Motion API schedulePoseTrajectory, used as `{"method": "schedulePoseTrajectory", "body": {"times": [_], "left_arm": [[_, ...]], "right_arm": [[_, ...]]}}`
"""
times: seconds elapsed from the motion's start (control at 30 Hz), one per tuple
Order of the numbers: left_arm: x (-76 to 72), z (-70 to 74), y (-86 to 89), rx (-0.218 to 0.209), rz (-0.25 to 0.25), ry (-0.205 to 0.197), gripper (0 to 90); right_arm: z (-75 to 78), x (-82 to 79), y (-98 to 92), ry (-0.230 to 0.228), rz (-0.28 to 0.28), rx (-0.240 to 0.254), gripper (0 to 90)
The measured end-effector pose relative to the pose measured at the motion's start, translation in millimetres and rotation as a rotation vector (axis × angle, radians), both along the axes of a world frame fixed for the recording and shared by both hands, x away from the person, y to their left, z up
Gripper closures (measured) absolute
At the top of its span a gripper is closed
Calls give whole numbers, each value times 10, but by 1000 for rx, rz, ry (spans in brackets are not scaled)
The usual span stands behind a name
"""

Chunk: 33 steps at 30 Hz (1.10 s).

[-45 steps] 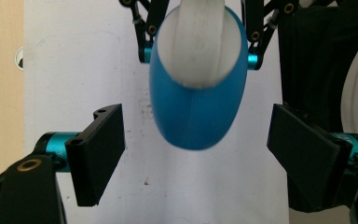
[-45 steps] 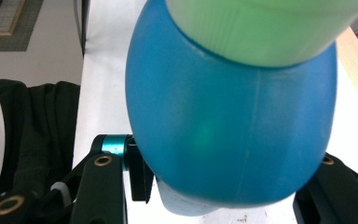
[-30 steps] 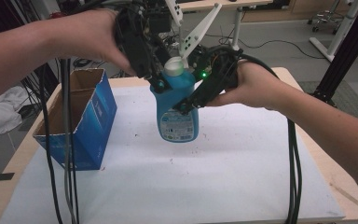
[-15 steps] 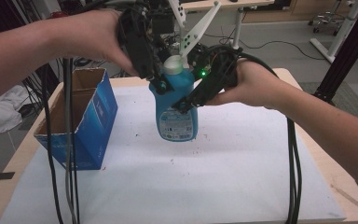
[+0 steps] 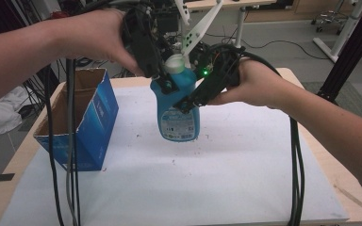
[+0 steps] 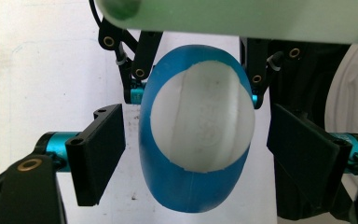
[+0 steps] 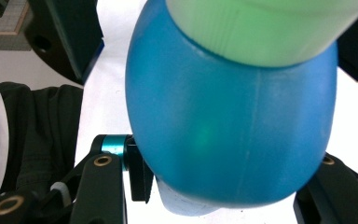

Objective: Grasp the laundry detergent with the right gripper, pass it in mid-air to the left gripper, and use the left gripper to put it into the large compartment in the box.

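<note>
The right gripper [image 5: 188,101] has its black jaws closed on the body of a blue bottle [image 5: 176,110], one jaw on each flank; in the right gripper view the bottle [image 7: 233,116] bulges up between the two jaws and presses against both, so the grip is tight and the opening is as wide as the bottle's body. The bottle stands upright, and the high view cannot tell whether its base touches the white table cover [image 5: 179,183] or hangs just above it. A pale green cap [image 5: 175,63] sits on its neck, above the right gripper's jaws. The left gripper [image 5: 162,81] comes down from above onto the top of the bottle. In the left gripper view its jaws stand wide apart, one on each side of the bottle's white cap top [image 6: 200,119], with a clear gap on the left side and the right jaw just beside the blue shoulder [image 6: 186,191]; whether that jaw touches cannot be told. The left gripper has hold of nothing. Beyond the left hand [image 5: 94,37], to the far side of the left gripper from the bottle, an open blue cardboard box [image 5: 96,122] stands on the table cover near its edge; its flaps are up, and what shows of its brown inside looks empty.
</note>
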State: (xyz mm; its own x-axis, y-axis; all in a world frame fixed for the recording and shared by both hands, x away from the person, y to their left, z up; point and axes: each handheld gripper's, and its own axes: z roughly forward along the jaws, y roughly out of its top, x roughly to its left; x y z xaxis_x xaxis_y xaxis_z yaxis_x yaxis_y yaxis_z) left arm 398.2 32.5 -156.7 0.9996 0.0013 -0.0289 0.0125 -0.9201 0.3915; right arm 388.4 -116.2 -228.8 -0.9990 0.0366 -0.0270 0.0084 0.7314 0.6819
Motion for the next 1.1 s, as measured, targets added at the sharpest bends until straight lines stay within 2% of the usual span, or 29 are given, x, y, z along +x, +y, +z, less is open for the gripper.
{"method": "schedulePoseTrajectory", "body": {"times": [0.27,0.57,0.8,1.1], "left_arm": [[-3,-25,-33,16,3,8,198],[-12,-55,-40,11,15,9,212],[-24,-52,-41,15,10,2,272],[-16,-48,-34,11,23,3,307]], "right_arm": [[3,-2,-1,0,2,3,477],[14,-1,-15,-7,-3,8,477],[9,6,-18,-13,0,5,477],[10,4,-23,-10,-1,8,477]]}}
